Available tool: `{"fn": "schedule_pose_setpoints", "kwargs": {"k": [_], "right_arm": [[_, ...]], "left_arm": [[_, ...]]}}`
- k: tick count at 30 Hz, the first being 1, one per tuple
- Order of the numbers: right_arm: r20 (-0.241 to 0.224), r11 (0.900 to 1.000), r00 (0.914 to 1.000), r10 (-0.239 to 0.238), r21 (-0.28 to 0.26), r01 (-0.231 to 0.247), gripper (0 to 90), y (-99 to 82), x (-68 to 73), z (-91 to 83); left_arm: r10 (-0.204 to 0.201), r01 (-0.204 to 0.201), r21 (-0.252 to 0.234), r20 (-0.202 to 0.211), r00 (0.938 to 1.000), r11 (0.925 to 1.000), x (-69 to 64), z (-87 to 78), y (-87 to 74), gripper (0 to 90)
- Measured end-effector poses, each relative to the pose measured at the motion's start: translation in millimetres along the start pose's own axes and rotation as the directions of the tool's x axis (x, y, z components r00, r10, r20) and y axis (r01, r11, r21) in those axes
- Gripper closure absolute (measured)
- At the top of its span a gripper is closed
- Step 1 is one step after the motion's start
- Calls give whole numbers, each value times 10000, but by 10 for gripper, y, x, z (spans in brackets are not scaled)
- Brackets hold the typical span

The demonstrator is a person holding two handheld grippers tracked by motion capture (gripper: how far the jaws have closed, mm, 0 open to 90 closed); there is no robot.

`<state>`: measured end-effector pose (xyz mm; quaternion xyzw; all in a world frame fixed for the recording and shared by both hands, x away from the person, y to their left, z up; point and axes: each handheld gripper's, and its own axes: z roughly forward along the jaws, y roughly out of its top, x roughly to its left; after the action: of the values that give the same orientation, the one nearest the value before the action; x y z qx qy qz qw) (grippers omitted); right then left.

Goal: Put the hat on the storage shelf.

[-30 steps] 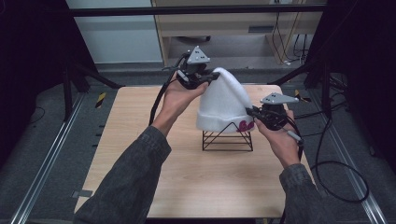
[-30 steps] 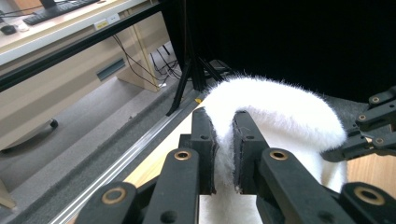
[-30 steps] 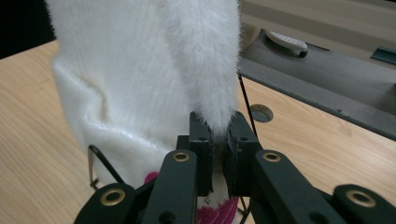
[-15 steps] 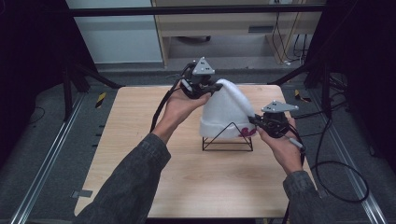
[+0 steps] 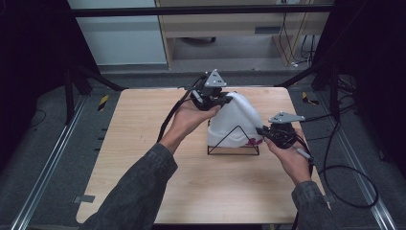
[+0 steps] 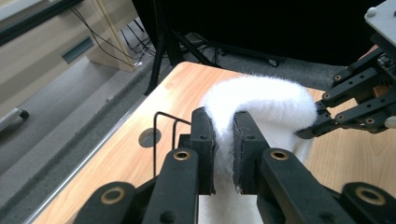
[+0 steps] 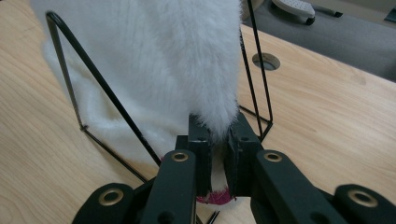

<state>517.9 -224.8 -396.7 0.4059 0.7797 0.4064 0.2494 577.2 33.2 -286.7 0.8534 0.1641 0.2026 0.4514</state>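
**A:** High view first: your left gripper point(image 5: 225, 99) has come down and forward since a second ago. It was holding the top of the white fleece hat point(image 5: 234, 122) up above the black wire rack point(image 5: 233, 143); now the hat sags lower over the rack's triangular frame. Your right gripper point(image 5: 262, 131) has also sunk, to the hat's lower right edge beside the rack's base.

**B:** What does that mean for the job?

**A:** By my reading, you are draping the hat onto the rack, and the lowering is nearly done. The fabric already hangs around the wire, with its hem near the wooden table point(image 5: 143, 143).

**B:** Are both grippers holding?

**A:** Yes. In the left gripper view, your left gripper point(image 6: 224, 154) is clenched on a fold of the white fleece hat point(image 6: 261, 100), the pile squeezed between the two pads. In the right gripper view, your right gripper point(image 7: 218, 156) is clamped on the hat's point(image 7: 163, 60) lower edge, where a bit of magenta trim point(image 7: 215, 198) peeks out below the jaws.

**B:** And the hat against the rack?

**A:** It straddles the black wire rack point(image 7: 88, 86), whose slanted bars cross in front of the fleece. Your left gripper sits at the crown, your right at the hem, both touching cloth.
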Motion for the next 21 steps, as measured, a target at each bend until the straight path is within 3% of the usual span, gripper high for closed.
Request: {"fn": "schedule_pose_setpoints", "kwargs": {"k": [21], "right_arm": [[-69,9984,9996,265,501,-262,810,-226,-19,97]], "left_arm": [[-17,0,382,439,9990,9993,-142,136,-141,806]]}}
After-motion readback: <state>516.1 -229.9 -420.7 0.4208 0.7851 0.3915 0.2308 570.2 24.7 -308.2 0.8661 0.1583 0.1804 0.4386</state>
